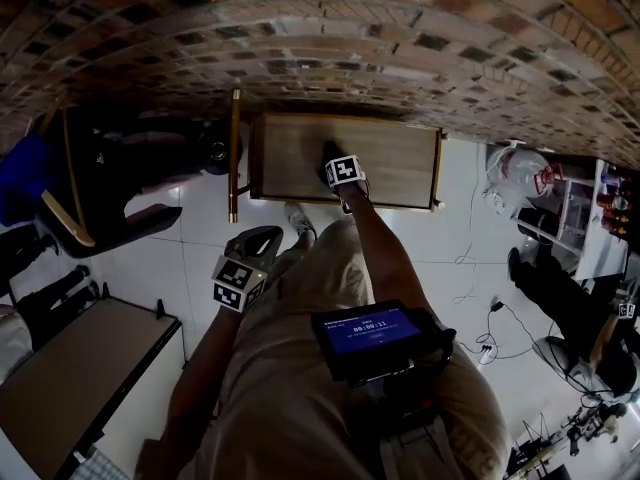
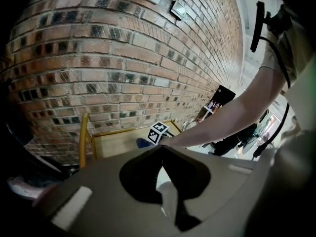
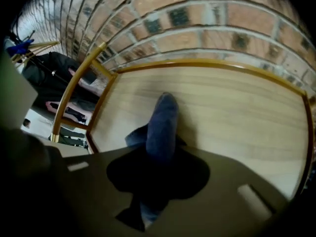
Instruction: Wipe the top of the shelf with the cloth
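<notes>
Gripping the blue cloth (image 3: 163,125) on the shelf top (image 3: 237,107), the right claw (image 3: 159,157); left claw (image 2: 161,149) closed, empty

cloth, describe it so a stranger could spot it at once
Against the brick wall stands a gold-railed wooden shelf. On its pale top lies the cloth, the only blue thing there: a dark roll pinched by the right gripper.

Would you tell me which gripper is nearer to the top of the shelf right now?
Right. The right gripper is over the shelf top, holding the blue cloth against it; the left gripper hangs back over the floor, short of the shelf.
</notes>
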The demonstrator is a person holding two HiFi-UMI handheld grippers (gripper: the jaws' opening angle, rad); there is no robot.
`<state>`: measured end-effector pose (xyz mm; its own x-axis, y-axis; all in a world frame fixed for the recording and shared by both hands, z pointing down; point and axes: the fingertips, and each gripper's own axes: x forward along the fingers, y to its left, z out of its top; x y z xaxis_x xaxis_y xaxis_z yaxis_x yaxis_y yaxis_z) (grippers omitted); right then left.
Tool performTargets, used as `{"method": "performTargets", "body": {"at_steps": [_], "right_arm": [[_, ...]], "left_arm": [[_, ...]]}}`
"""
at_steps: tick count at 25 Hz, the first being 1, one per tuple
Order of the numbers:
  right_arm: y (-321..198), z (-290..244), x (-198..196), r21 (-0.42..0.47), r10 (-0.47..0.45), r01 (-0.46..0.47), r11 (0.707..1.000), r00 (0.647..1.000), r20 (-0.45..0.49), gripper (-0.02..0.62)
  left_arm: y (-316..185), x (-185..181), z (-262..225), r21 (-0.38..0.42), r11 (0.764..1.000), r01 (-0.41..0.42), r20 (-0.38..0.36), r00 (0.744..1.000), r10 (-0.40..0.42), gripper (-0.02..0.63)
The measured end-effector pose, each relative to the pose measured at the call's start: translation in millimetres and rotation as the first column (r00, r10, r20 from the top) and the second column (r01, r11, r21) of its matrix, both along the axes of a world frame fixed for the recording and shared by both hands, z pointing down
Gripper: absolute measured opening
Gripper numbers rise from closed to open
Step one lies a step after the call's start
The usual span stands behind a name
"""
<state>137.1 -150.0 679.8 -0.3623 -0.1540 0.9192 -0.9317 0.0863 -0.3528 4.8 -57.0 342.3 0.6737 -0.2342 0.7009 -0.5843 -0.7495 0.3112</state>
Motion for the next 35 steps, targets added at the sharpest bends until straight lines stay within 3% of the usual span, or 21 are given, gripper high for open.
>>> {"method": "performTargets", "body": {"at_steps": [10,15,19,24,29,32,35], "right_arm": [[50.6,7.5,151.4,-0.033,0.098,-0.101,0.994,0.992,-0.076,0.089],[81.0,14.8,204.9,-0.080,0.124,-0.133,0.988,0.987,-0.104,0.089],[80.2,4.0,244.4,-0.055,0.118,-0.131,0.990,0.974,-0.192,0.089],[91.1,6.1,272.1,-0.096,0.137,-0.166,0.981,0.958,-0.254,0.089],[99.6,0.4,294.3,-0.107,0.158,-0.202,0.974,0.934,-0.321,0.089],[80.4,-20.1,275.8,-0.036,0.150,-0.170,0.985,0.939,-0.310,0.089],[61.3,-43.4,228.4,0.003,0.108,-0.112,0.994,0.946,-0.304,0.089]], "left_arm": [[13.9,95.6,-9.8,-0.001,0.998,-0.068,-0.005,0.998,0.068,0.005],[26.5,136.2,-11.9,0.001,0.994,-0.106,-0.013,0.994,0.106,0.005],[30.0,159.1,-11.9,0.001,0.993,-0.120,-0.018,0.993,0.120,0.005],[40.1,174.4,-11.9,-0.008,0.991,-0.134,-0.025,0.991,0.134,0.005],[39.7,162.4,-16.8,-0.003,0.995,-0.104,-0.038,0.994,0.104,0.005],[37.6,142.7,-14.6,-0.006,0.997,-0.077,-0.050,0.996,0.076,0.005],[34.8,115.1,-9.4,-0.015,0.998,-0.060,-0.049,0.997,0.059,0.005]]}}
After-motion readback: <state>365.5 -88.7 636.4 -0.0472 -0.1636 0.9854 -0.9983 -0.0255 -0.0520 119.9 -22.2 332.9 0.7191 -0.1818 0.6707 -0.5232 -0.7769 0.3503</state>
